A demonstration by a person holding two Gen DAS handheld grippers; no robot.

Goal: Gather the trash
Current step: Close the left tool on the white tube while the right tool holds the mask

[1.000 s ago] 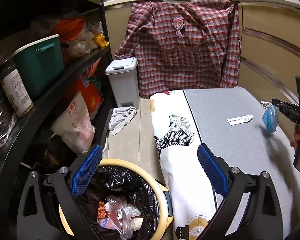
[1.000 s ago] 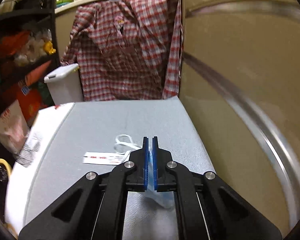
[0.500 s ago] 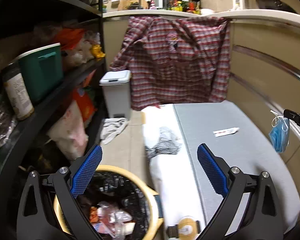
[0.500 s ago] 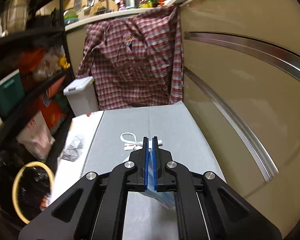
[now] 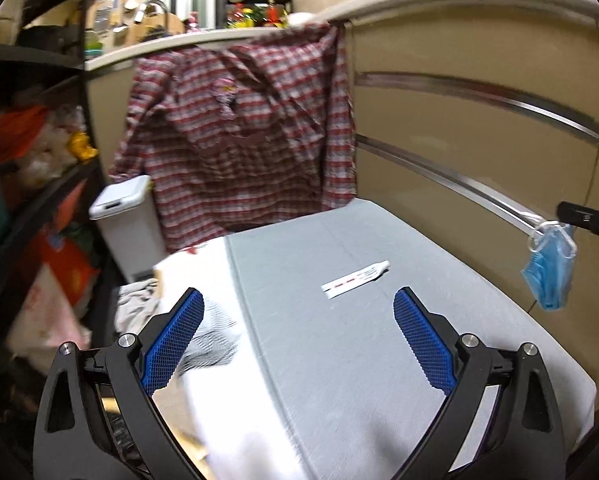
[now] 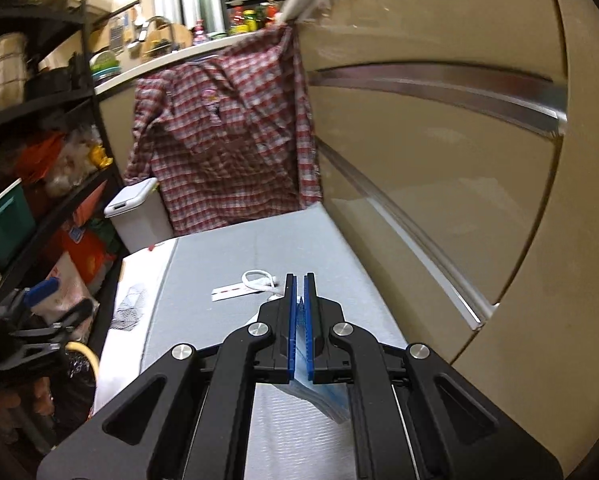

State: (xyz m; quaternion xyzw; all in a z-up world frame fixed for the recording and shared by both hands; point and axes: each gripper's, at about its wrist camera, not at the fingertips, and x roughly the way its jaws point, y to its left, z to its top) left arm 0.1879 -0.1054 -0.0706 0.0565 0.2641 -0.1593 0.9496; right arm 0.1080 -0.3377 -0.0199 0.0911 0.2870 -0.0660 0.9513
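Observation:
My right gripper (image 6: 300, 312) is shut on a blue face mask (image 6: 323, 398), which hangs below the pads; in the left wrist view the mask (image 5: 549, 276) dangles in the air at the far right, above the grey table edge. A white tube-like wrapper (image 5: 355, 279) lies on the grey table top (image 5: 339, 360), ahead of my left gripper (image 5: 299, 340), which is open and empty. The wrapper (image 6: 231, 292) also shows just ahead of my right fingers. The yellow-rimmed trash bin with a black bag (image 6: 79, 364) sits low on the left, beside the table.
A red plaid shirt (image 5: 239, 140) hangs at the table's far end. A white lidded bin (image 5: 127, 220) stands below it. Black shelves (image 5: 27, 200) full of goods line the left. Beige cabinet fronts (image 5: 479, 140) run along the right. A white printed cloth (image 5: 219, 340) drapes the table's left side.
My left gripper has swung up and right from over the trash bin to over the table. My right gripper has lifted the mask higher off the table.

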